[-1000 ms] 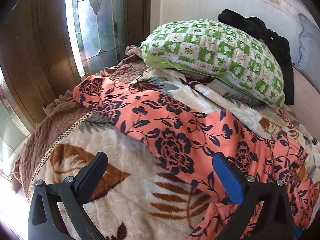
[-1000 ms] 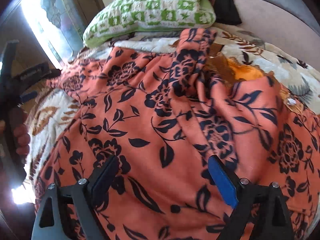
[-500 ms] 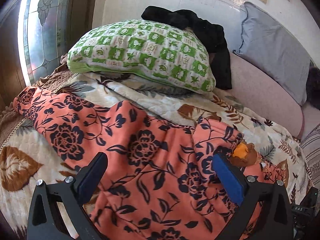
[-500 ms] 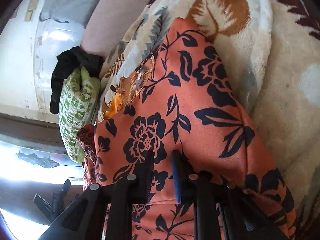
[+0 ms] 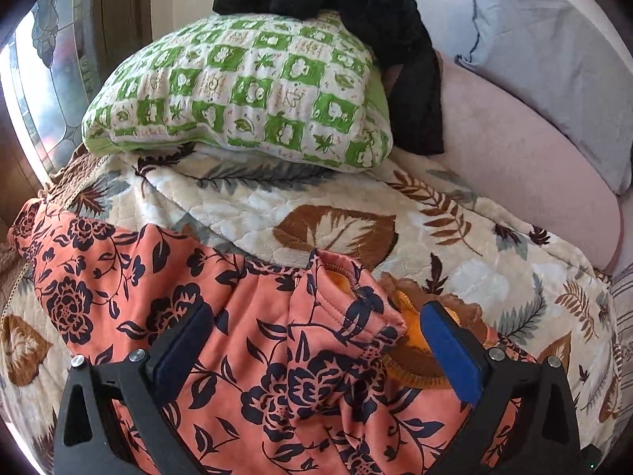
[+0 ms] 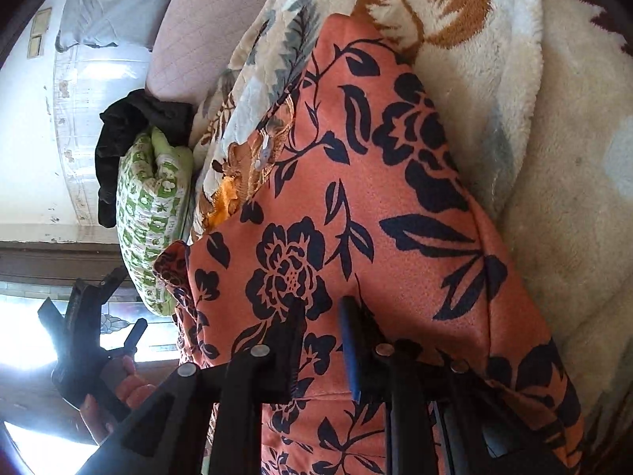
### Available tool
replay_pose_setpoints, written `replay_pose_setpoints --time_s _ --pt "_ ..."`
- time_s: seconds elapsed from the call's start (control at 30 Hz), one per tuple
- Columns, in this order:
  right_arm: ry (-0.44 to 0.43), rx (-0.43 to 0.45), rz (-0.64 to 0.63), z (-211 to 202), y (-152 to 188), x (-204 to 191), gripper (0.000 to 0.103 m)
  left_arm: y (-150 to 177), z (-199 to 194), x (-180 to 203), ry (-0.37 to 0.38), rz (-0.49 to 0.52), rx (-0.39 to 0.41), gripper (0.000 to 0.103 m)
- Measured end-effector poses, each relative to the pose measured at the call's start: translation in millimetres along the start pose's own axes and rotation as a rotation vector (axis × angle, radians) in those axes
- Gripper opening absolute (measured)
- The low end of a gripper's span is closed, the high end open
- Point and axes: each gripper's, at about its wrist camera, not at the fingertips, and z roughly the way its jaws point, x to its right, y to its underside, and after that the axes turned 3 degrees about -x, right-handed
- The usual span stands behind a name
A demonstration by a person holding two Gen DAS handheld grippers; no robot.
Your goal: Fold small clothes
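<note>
Leaf-print blanket under floral garment; right gripper pinching it.

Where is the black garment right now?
In the left wrist view the black garment lies at the top, draped over the far right end of the green checked pillow, beside the grey pillow.

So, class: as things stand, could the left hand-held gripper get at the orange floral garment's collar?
Probably yes. The left hand-held gripper is open right over the orange floral garment, its collar lying uncovered between the fingers with nothing in the way.
</note>
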Motion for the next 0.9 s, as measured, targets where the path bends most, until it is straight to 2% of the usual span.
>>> replay_pose_setpoints --time_s 0.13,0.3,0.4,0.47,0.53,0.6,0.67,0.9 --pt "0.006 -0.001 -0.005 0.4 0.8 -2.4 0.022 3.7 16.3 3.4 -0.03 -0.018 -0.024 0.103" --pt "0.009 -0.002 -0.009 1.3 0.1 -3.9 0.022 10.3 34.9 21.8 -0.088 0.068 -0.046 0.103" --pt "0.009 -0.003 -0.01 1.3 -0.2 -3.4 0.022 13.1 43.1 26.2 -0.151 0.101 -0.065 0.103" --pt "0.009 -0.004 -0.01 1.7 -0.3 -3.7 0.022 17.0 32.9 23.7 -0.14 0.095 -0.039 0.103" --pt "0.01 -0.005 -0.009 2.0 -0.4 -3.9 0.022 23.5 15.0 21.6 -0.115 0.086 0.029 0.103" --pt "0.012 -0.006 -0.01 3.0 -0.4 -4.8 0.022 28.7 5.0 24.8 -0.125 0.108 0.08 0.103" --pt "0.014 -0.005 -0.013 3.3 -0.4 -5.6 0.022 28.2 10.8 28.4 -0.156 0.13 0.053 0.103" --pt "0.009 -0.009 -0.018 3.0 -1.8 -5.1 0.022 31.6 40.9 27.4 -0.222 0.101 -0.032 0.103"
